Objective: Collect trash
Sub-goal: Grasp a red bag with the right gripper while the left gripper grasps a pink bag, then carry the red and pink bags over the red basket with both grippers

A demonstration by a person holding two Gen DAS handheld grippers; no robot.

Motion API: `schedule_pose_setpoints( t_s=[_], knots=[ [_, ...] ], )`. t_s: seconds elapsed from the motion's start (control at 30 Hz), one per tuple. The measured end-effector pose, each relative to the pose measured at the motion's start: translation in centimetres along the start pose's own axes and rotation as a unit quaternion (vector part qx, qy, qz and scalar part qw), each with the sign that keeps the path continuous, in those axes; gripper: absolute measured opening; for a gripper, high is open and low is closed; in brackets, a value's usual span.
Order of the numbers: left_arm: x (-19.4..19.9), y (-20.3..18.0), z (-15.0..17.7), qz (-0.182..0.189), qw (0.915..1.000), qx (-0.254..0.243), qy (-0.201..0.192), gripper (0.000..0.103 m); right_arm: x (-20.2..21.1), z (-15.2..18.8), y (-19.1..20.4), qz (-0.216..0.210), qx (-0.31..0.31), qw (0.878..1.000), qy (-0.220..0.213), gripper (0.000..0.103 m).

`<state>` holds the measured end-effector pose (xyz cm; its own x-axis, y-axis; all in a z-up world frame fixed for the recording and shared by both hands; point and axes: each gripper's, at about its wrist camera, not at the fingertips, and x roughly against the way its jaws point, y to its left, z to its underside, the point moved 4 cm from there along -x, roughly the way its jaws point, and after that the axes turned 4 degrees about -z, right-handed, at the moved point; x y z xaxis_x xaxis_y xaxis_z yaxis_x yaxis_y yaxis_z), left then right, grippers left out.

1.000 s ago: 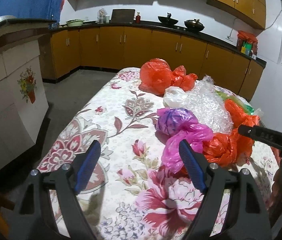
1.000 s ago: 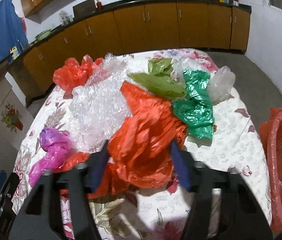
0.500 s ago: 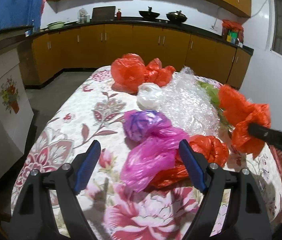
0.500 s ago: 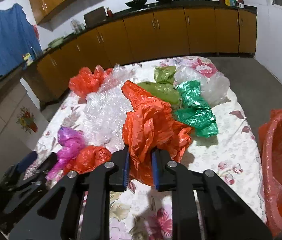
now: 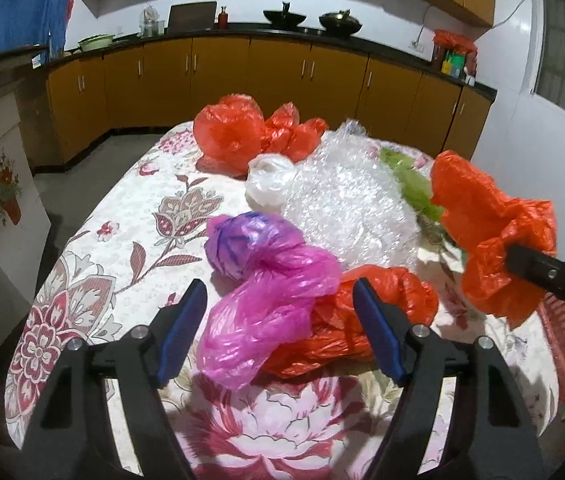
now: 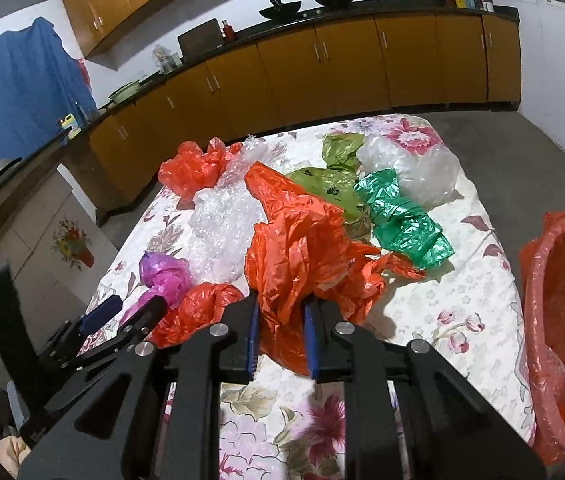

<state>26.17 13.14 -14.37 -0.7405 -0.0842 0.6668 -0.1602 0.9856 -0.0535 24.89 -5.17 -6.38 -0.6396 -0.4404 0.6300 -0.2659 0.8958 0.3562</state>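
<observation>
A pink bag (image 5: 266, 304) with a purple knotted end lies on the flowered tablecloth (image 5: 134, 220). It sits between the fingers of my left gripper (image 5: 278, 332), whose jaws are closing without pressing on it. A small orange bag (image 5: 382, 300) lies against the pink one, near the right finger. My right gripper (image 6: 282, 332) is shut on a large crumpled orange bag (image 6: 294, 256) and holds it up off the table. The left wrist view shows that bag (image 5: 490, 232) at the right, hanging from the right gripper's black finger (image 5: 554, 276).
Bubble wrap (image 5: 346, 204), a white bag (image 5: 270, 184) and more orange bags (image 5: 238, 132) lie farther back. Green bags (image 6: 402, 220) and a clear bag (image 6: 414, 168) lie to the right. A red basket (image 6: 562, 280) stands off the table's right edge. Kitchen cabinets line the far wall.
My right gripper closed on the large orange bag and lifted it off the table. My left gripper moved forward until the pink bag lay between its fingers.
</observation>
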Motion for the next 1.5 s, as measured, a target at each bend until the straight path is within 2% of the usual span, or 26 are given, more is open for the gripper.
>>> schedule_pose_setpoints(
  t_s=[0.13, 0.2, 0.23, 0.33, 0.43, 0.97, 1.3, 1.5],
  knots=[
    [-1.3, 1.2, 0.2, -0.003, 0.9992, 0.025, 0.031, 0.060, 0.3, 0.0, 0.0, -0.001, 0.004, 1.000, -0.002, 0.019],
    [-1.7, 1.9, 0.4, -0.003, 0.9983, 0.039, 0.043, 0.048, 0.5, 0.0, 0.0, -0.001, 0.005, 1.000, -0.003, 0.019],
    [-1.9, 2.3, 0.5, 0.000, 0.9977, 0.046, 0.049, 0.045, 0.6, 0.1, 0.0, -0.001, 0.004, 1.000, -0.004, 0.019],
    [-2.0, 2.9, 0.6, 0.011, 0.9969, 0.058, 0.053, 0.025, 0.9, 0.0, -0.1, -0.003, 0.003, 1.000, -0.007, 0.019],
    [-1.6, 3.2, 0.3, 0.009, 0.9974, 0.056, 0.044, 0.017, 1.3, -0.1, -0.2, -0.006, 0.003, 1.000, -0.010, 0.019],
    [1.6, 4.1, -1.3, 0.018, 0.9978, 0.063, 0.008, 0.014, 4.4, -0.6, -0.3, -0.014, 0.003, 0.999, -0.036, 0.019],
    [4.4, 3.3, -2.8, 0.019, 0.9981, 0.051, -0.028, 0.011, 6.9, -1.0, -1.0, -0.015, -0.002, 0.998, -0.060, 0.019],
    [6.3, 1.4, -3.6, 0.036, 0.9975, 0.038, -0.047, 0.011, 8.5, -1.2, -1.9, -0.010, -0.010, 0.997, -0.076, 0.019]
  ],
)
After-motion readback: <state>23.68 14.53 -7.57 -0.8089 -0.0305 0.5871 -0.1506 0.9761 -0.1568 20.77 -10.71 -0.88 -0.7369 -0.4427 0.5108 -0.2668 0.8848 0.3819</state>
